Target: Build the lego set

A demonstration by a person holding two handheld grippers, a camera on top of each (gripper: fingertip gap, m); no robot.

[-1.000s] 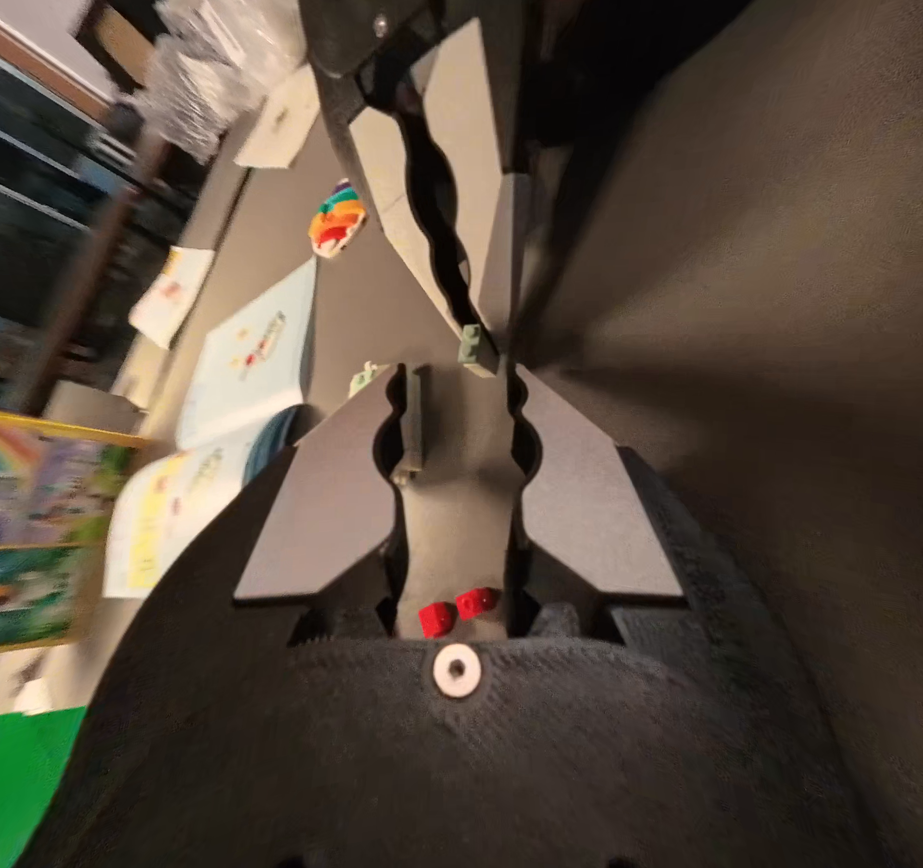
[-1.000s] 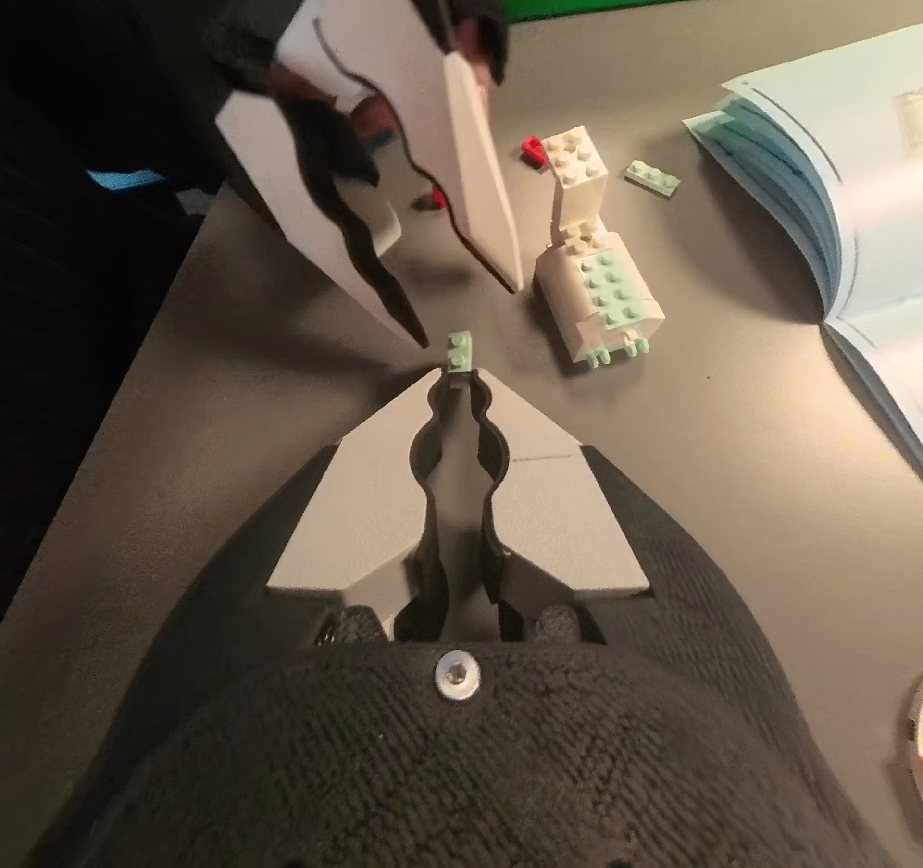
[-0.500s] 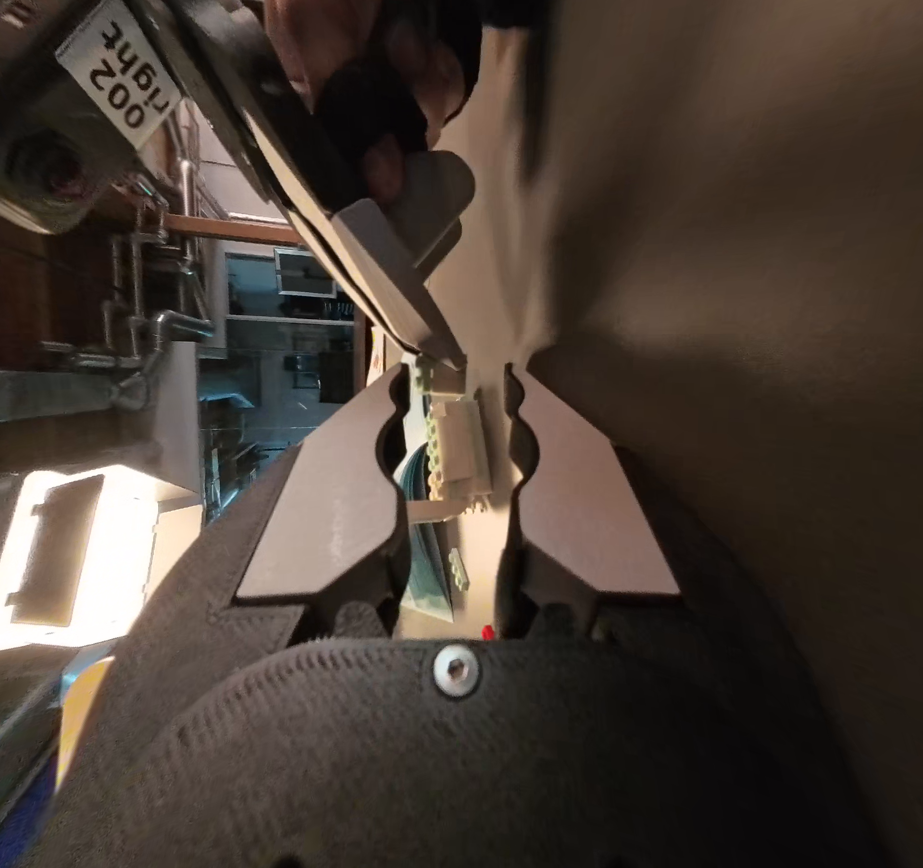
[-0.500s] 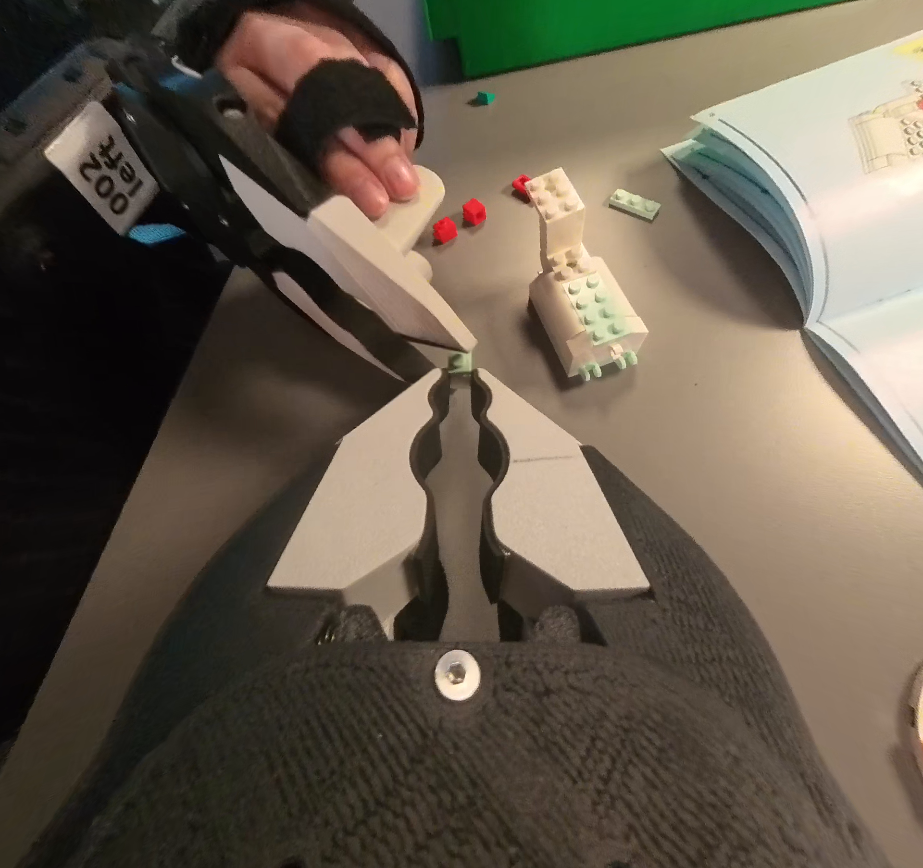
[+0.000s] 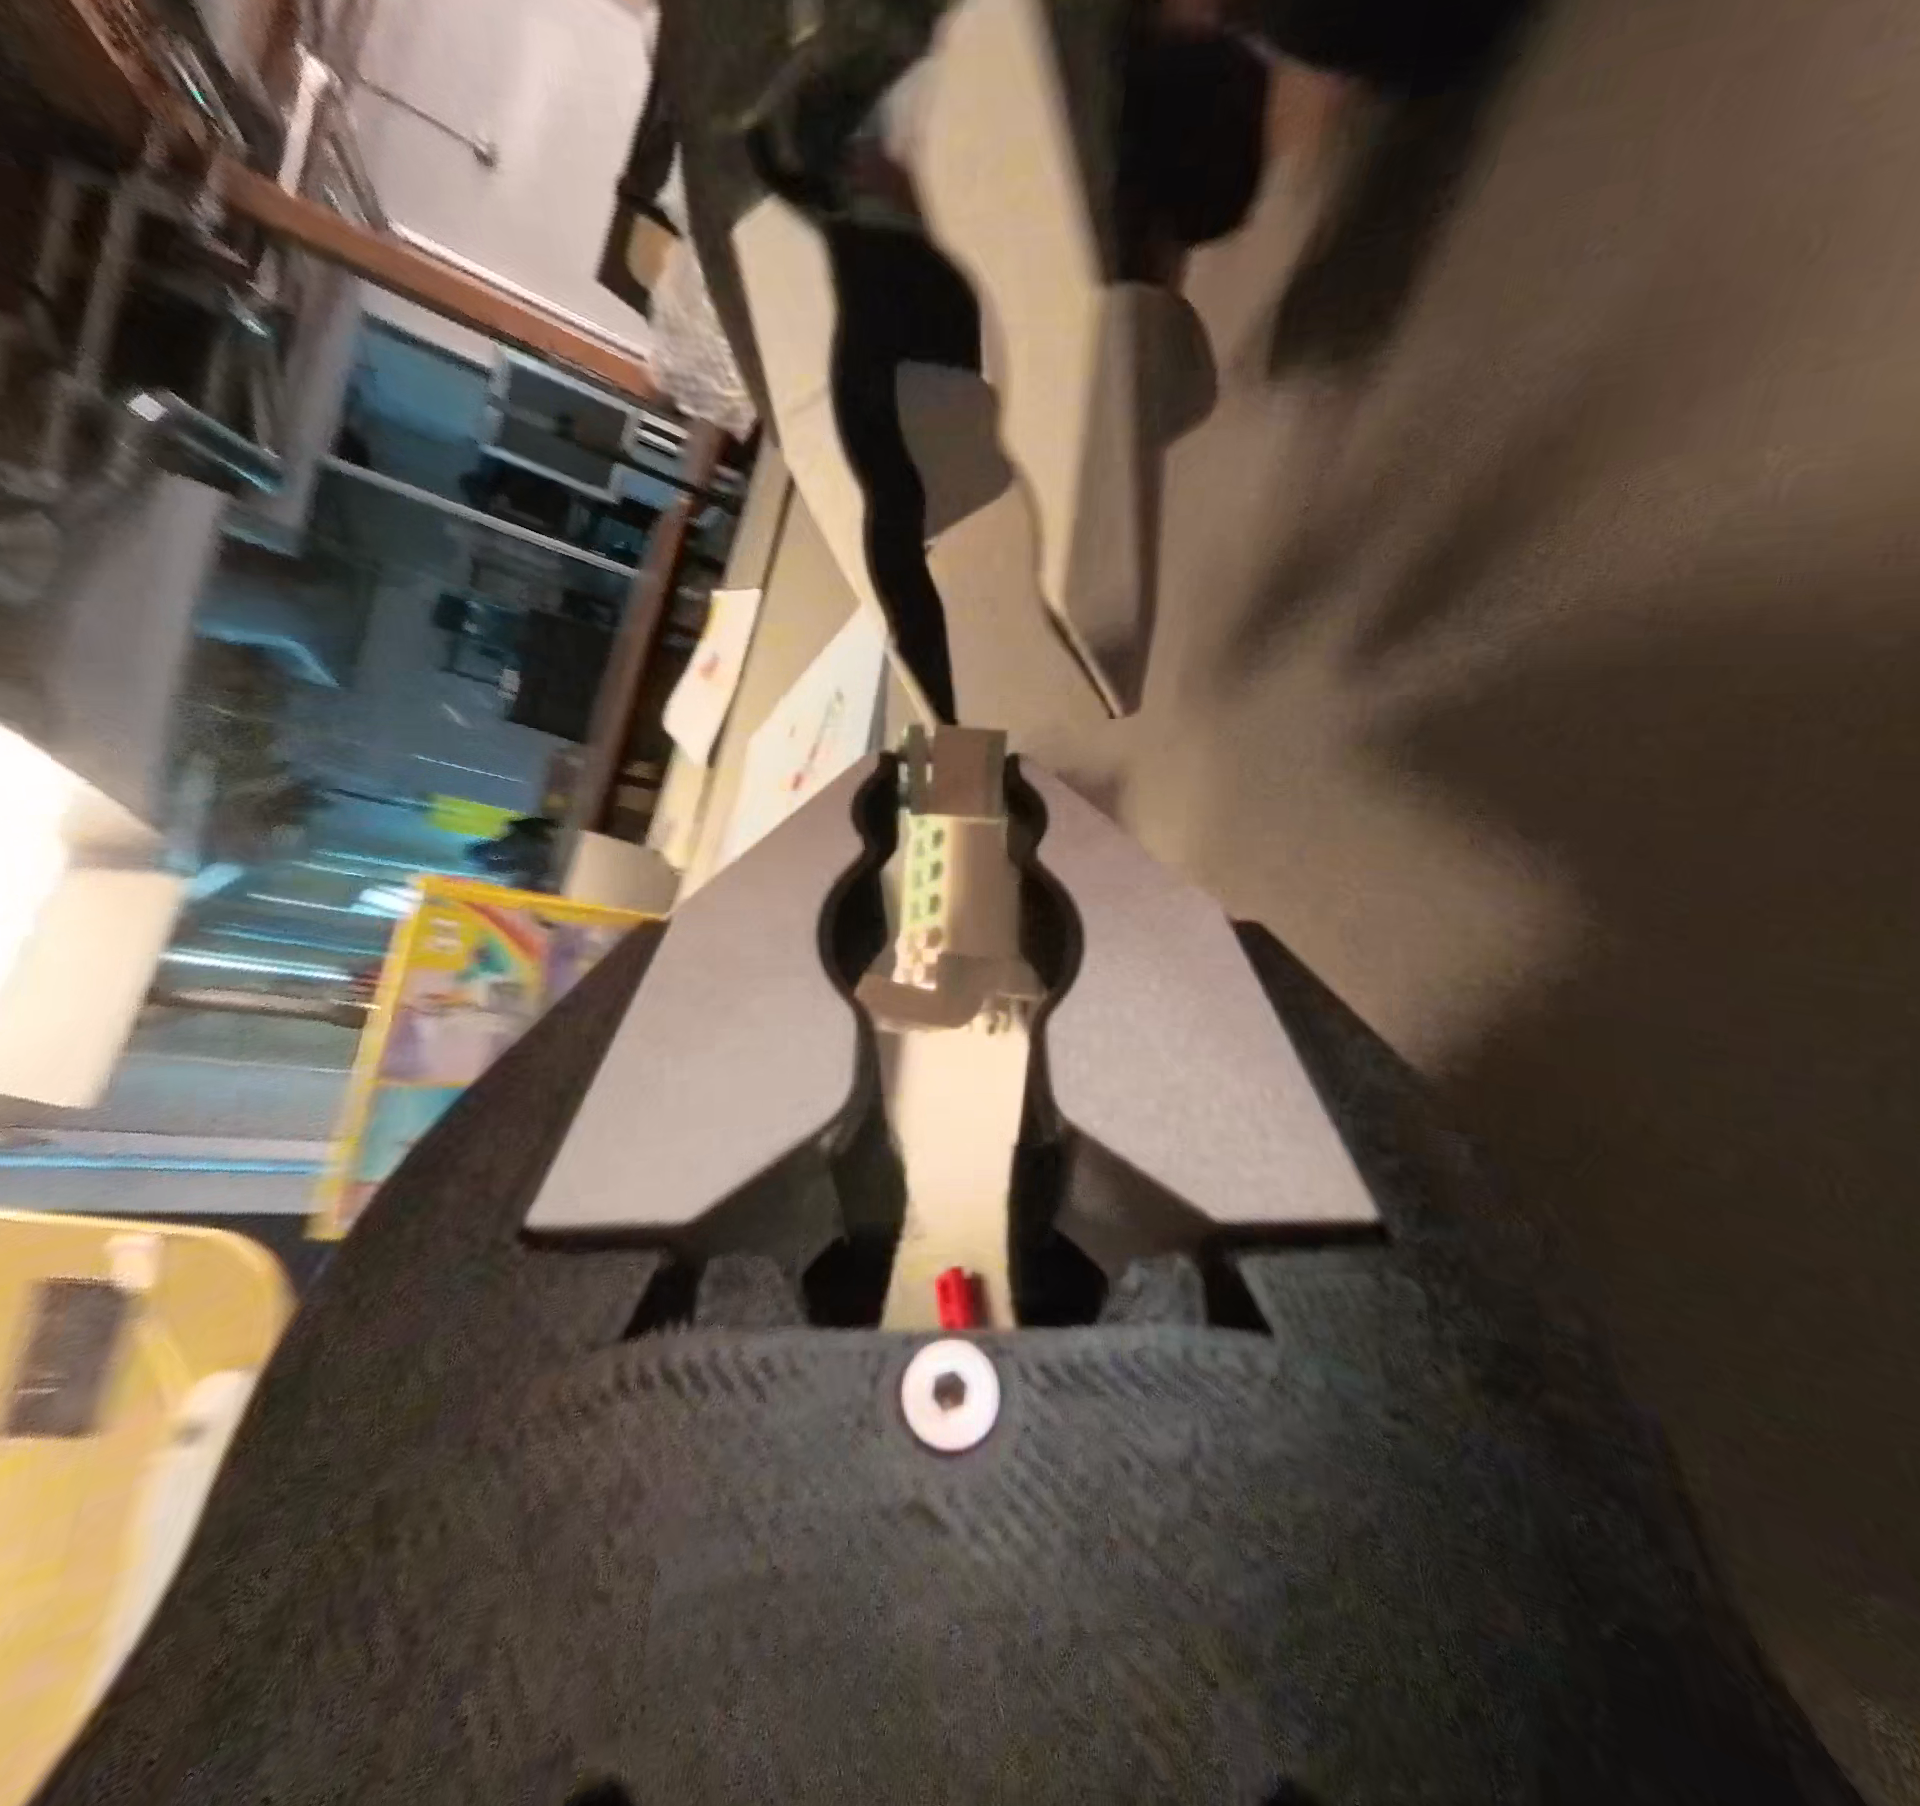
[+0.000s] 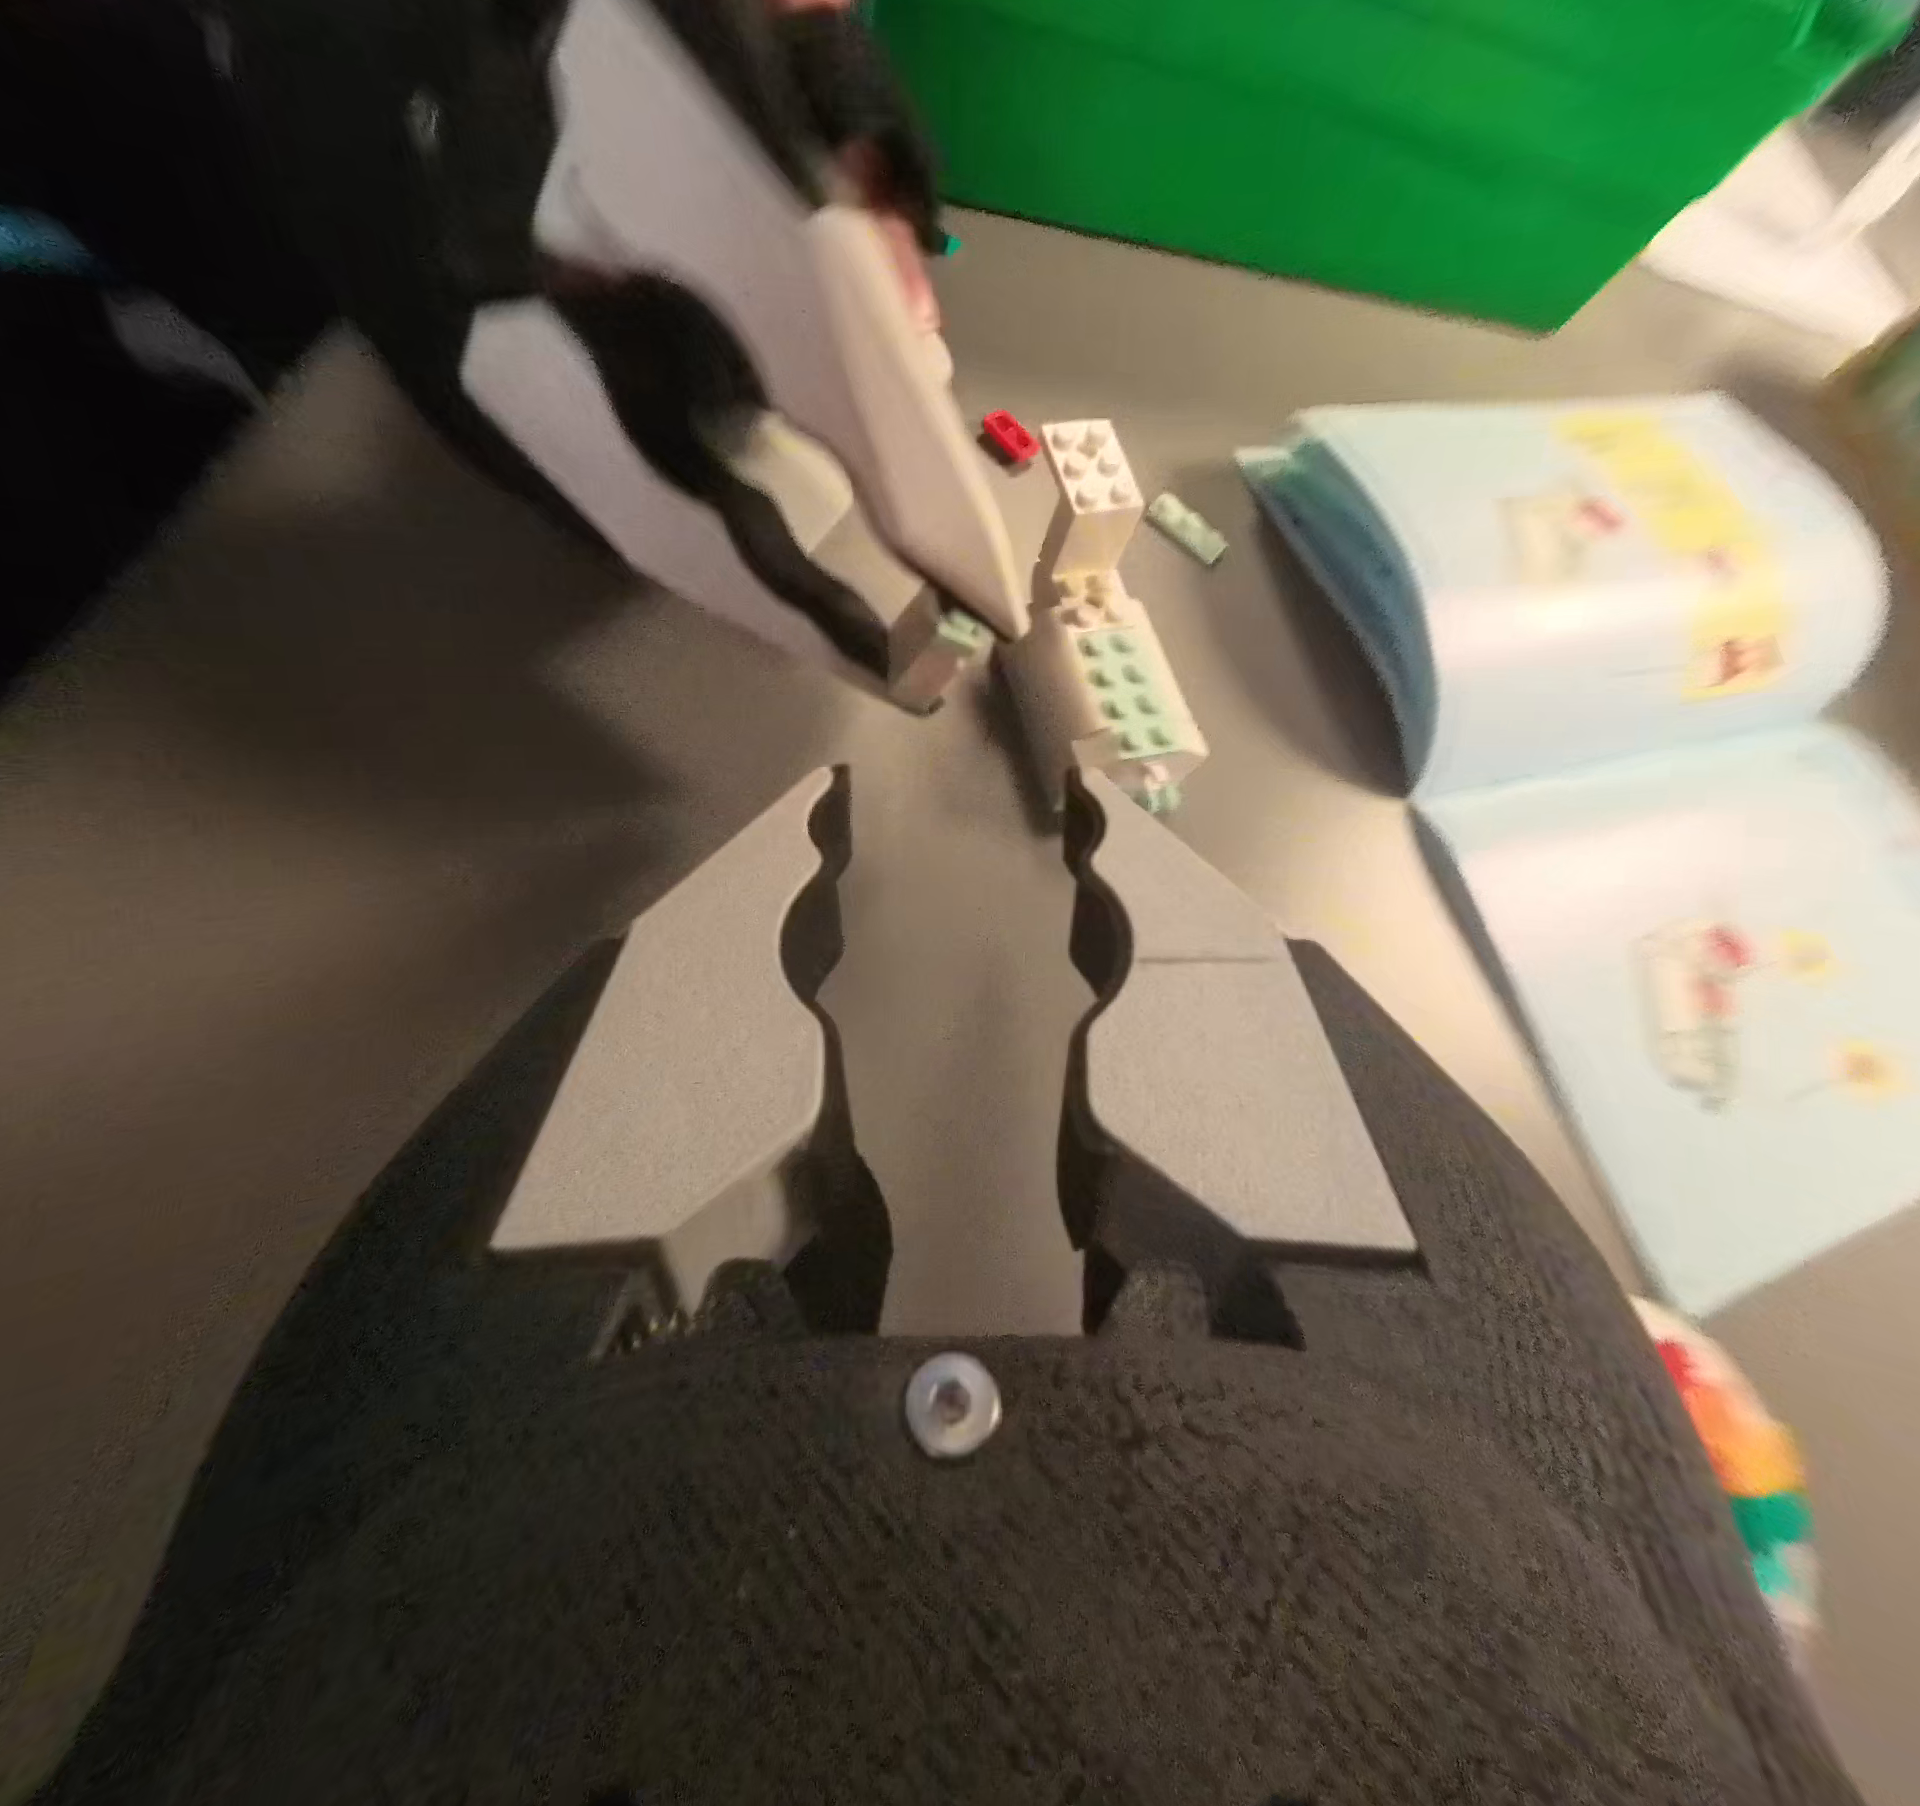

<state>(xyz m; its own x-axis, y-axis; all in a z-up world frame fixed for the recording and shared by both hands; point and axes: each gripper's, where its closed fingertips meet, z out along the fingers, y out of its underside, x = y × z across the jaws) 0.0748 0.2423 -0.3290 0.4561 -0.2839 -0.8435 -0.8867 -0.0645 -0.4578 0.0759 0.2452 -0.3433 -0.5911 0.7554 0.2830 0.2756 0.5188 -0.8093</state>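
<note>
Grey tabletop [image 5: 1558, 613] fills the left wrist view's right side; blurred shelving and a colourful box [image 5: 457, 1008] sit at left. We note the left gripper [image 5: 956, 769] closed on a small white brick with a mint plate [image 5: 961, 769] at its tips. Beyond it lies the white-and-mint assembly [image 5: 951, 915]; a red piece [image 5: 961, 1294] shows near the gripper base. Opposite hangs the right gripper [image 5: 1029, 707], spread apart.

Right wrist view: same grey table, green bin [image 6: 1351, 73] behind, open instruction booklet [image 6: 1662, 769] at right. We see our right gripper [image 6: 951, 790] wide open, holding nothing. The left gripper [image 6: 951, 644] pinches the brick just beside the assembly [image 6: 1112, 655]. A loose mint plate [image 6: 1184, 528] lies near.
</note>
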